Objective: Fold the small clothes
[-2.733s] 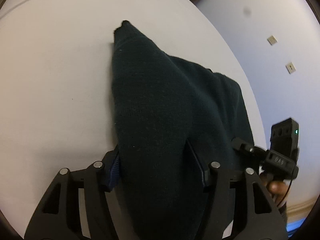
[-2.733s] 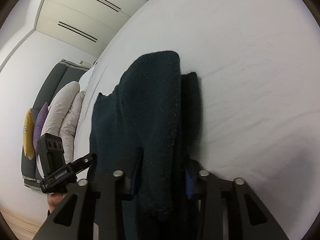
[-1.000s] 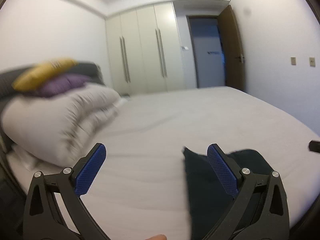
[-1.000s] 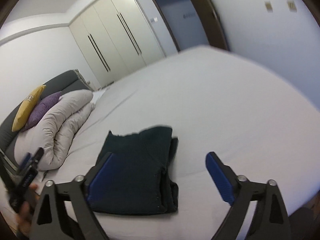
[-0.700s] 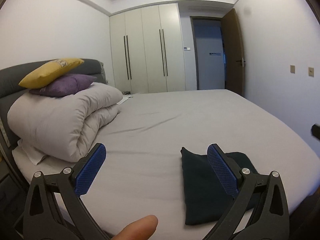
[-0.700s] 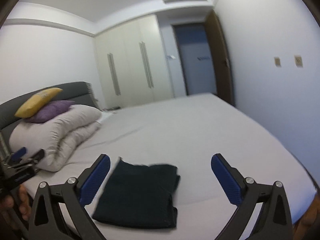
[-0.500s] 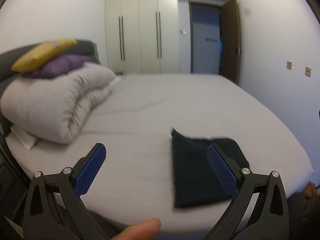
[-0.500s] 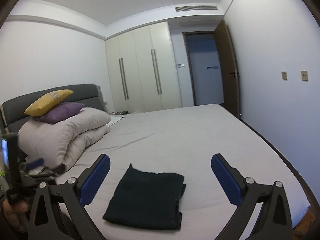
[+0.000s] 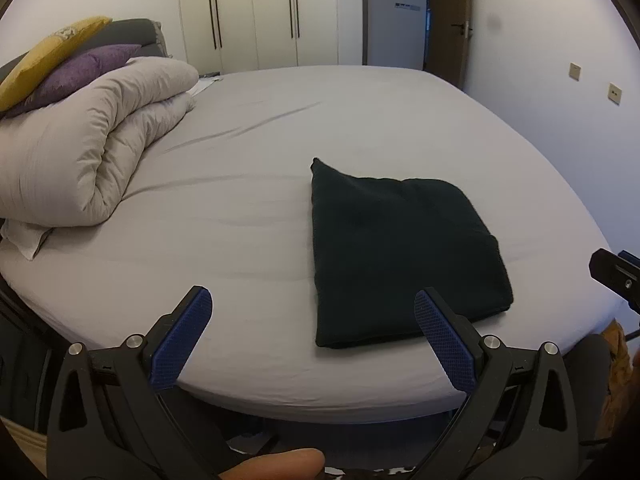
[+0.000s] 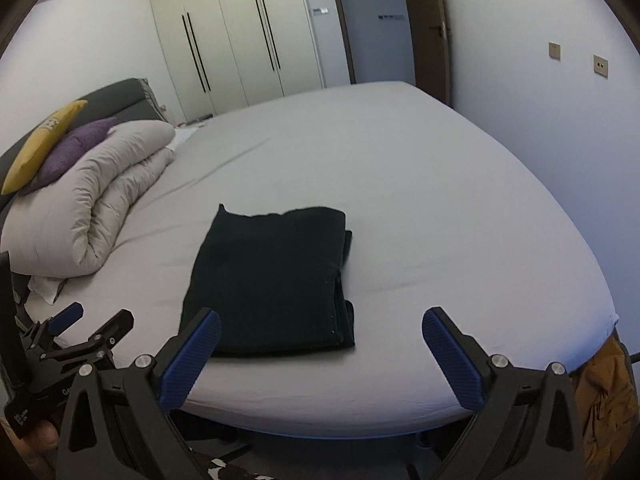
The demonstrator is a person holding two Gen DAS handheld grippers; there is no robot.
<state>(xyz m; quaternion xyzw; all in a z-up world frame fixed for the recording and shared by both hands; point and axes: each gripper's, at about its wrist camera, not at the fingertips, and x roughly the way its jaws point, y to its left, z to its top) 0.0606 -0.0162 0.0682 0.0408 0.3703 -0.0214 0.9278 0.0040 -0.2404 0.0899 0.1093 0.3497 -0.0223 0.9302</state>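
A dark green folded garment [image 9: 400, 248] lies flat near the front edge of the grey bed [image 9: 240, 200]; it also shows in the right wrist view [image 10: 272, 276]. My left gripper [image 9: 314, 336] is open and empty, held back off the bed's front edge, left of the garment. My right gripper [image 10: 320, 354] is open and empty, also back from the edge, just right of the garment's near end. The left gripper's body shows at the lower left of the right wrist view [image 10: 60, 356].
A rolled beige duvet [image 9: 80, 152] lies at the bed's left, with a purple pillow [image 9: 76, 72] and a yellow pillow [image 9: 44, 56] on it. Wardrobes [image 9: 256, 12] and a door [image 9: 444, 16] stand behind. An orange cloth [image 10: 600, 384] hangs by the bed's right corner.
Both grippers let go of the garment, opened, and pulled back from the bed. The garment now lies folded on the sheet. Both views then tilted down toward the bed.
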